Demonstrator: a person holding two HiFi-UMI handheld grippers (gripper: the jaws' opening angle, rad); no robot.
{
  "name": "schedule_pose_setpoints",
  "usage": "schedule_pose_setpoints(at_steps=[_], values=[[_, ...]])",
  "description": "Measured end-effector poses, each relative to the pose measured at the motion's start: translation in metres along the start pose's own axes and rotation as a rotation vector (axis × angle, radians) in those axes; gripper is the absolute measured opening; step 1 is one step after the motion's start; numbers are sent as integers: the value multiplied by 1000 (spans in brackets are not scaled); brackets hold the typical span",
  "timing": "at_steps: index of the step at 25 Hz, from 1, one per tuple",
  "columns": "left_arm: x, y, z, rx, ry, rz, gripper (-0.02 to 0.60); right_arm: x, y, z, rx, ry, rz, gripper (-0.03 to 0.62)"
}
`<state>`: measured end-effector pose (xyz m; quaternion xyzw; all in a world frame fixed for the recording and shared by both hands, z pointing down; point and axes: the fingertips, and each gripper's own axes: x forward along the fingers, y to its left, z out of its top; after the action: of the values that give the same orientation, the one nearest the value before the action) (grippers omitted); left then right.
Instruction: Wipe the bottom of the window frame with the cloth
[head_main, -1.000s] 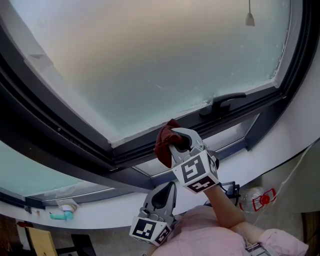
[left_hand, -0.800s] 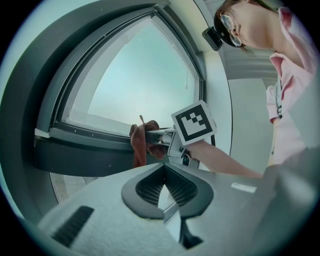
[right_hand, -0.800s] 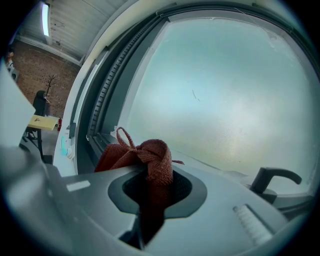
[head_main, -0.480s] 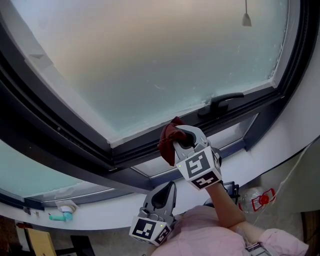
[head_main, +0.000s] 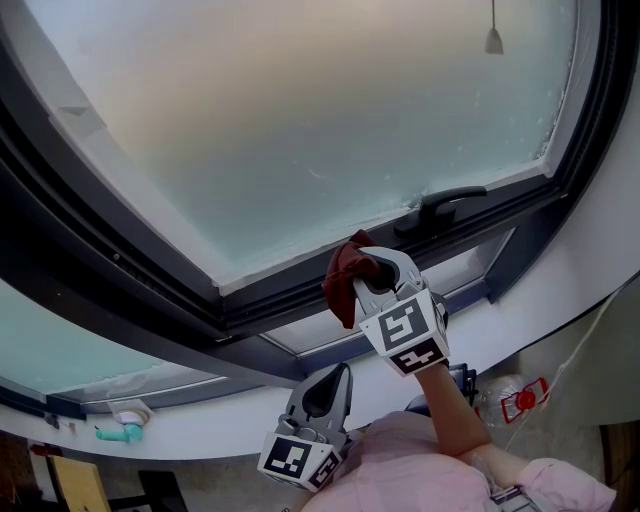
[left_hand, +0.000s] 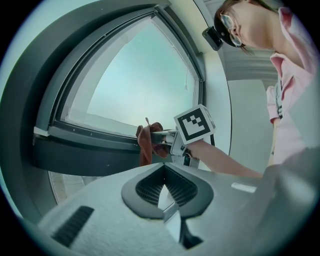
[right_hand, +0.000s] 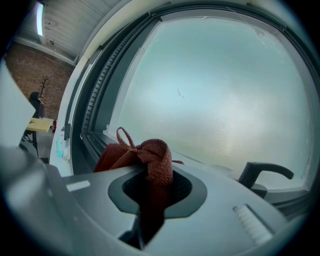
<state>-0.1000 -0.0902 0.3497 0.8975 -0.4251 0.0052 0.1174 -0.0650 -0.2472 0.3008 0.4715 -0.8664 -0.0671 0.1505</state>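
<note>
A dark red cloth is bunched against the dark grey bottom rail of the window frame, just left of the black window handle. My right gripper is shut on it. In the right gripper view the cloth bulges out of the closed jaws, with the frame rail beyond and the handle to the right. My left gripper hangs lower, near the person's chest, shut and empty. In the left gripper view the left gripper looks at the right gripper pressing the cloth on the frame.
A white sill runs below the frame, with a small teal object at its left. A plastic bottle with a red label lies low at the right. A pull cord end hangs in front of the frosted glass.
My right gripper has slid the cloth a little to the right along the bottom rail, nearer the handle. The left gripper has stayed in place.
</note>
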Motion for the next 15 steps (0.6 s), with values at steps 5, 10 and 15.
schedule_pose_setpoints(at_steps=[5,10,15], values=[[0,1,0,-2,0,1,-3,-2,-7,-2,10,3,-16,58],[1,0,-1,-1,1,-3,-2,-4,-14,-5,18,5,-31,58],[2,-2,-1,-1,-2,-7,-2,-6,-21,-6,28,9,-43,58]])
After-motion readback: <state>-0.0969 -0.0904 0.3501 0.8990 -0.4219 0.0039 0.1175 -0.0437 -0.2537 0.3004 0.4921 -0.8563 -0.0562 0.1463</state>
